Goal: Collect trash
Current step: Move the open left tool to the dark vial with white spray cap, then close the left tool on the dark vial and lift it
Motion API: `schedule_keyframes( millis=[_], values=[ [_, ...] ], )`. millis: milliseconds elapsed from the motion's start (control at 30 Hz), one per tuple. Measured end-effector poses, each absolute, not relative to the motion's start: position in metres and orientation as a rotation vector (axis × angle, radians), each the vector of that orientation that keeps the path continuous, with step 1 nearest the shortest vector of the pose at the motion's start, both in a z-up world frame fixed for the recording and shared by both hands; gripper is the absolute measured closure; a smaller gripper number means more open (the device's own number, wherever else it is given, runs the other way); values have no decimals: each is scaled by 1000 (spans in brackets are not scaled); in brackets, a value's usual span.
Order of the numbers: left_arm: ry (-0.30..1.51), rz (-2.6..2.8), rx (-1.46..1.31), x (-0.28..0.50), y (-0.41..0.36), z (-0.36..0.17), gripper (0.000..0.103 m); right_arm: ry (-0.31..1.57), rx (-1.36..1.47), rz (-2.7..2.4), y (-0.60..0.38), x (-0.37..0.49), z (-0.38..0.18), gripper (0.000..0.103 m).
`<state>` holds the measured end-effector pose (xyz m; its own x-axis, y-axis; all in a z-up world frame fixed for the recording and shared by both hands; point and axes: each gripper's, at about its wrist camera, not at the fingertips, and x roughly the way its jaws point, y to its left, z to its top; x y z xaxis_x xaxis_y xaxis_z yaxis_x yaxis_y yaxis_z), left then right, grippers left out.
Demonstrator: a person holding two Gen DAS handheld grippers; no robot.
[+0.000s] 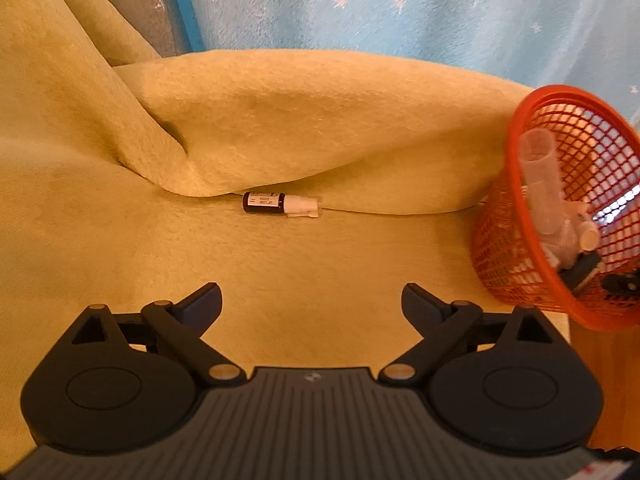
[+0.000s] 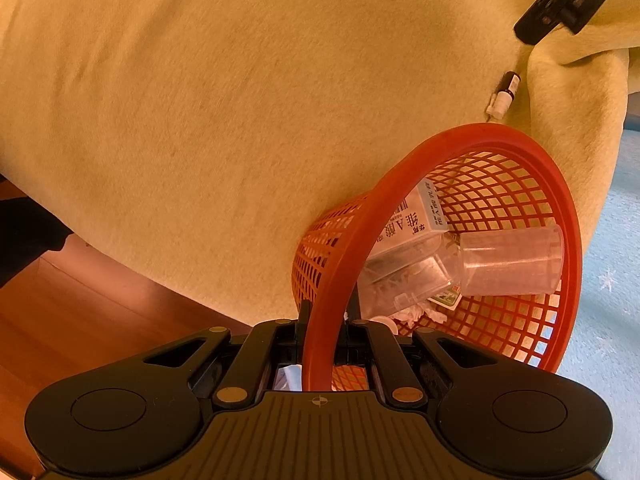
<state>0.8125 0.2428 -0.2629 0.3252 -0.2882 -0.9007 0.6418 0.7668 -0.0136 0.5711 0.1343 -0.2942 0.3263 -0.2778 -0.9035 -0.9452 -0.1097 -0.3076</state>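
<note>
Now, near to far:
Left hand-held gripper (image 1: 311, 300): its two fingers are spread wide and hold nothing. It points at the little bottle, likely so it can go and pick that up.
Right hand-held gripper (image 2: 320, 320): its fingers are pinched tight on the rim of the red basket (image 2: 472, 136). It holds the basket tipped, probably so the trash can drop in easily.
Inside the basket: a clear cup (image 2: 510, 262), a white box with print (image 2: 416, 220), and some crumpled paper (image 2: 416, 314). That trash is already collected.
Little bottle (image 1: 282, 205): dark with a white cap, lying on its side on the yellow blanket (image 1: 320, 120), right at the foot of a big fold, well apart from the left fingers. It looks like the last bit of trash.
Far back: a blue cloth with stars (image 1: 440, 8).
</note>
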Motion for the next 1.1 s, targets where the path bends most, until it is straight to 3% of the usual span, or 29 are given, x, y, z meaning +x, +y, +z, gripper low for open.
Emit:
schedule_keyframes(
  millis=[1100],
  values=[
    [1031,-656,422,926,182,-393,3,1174,-1484,900,122,589,-283,101]
  ],
)
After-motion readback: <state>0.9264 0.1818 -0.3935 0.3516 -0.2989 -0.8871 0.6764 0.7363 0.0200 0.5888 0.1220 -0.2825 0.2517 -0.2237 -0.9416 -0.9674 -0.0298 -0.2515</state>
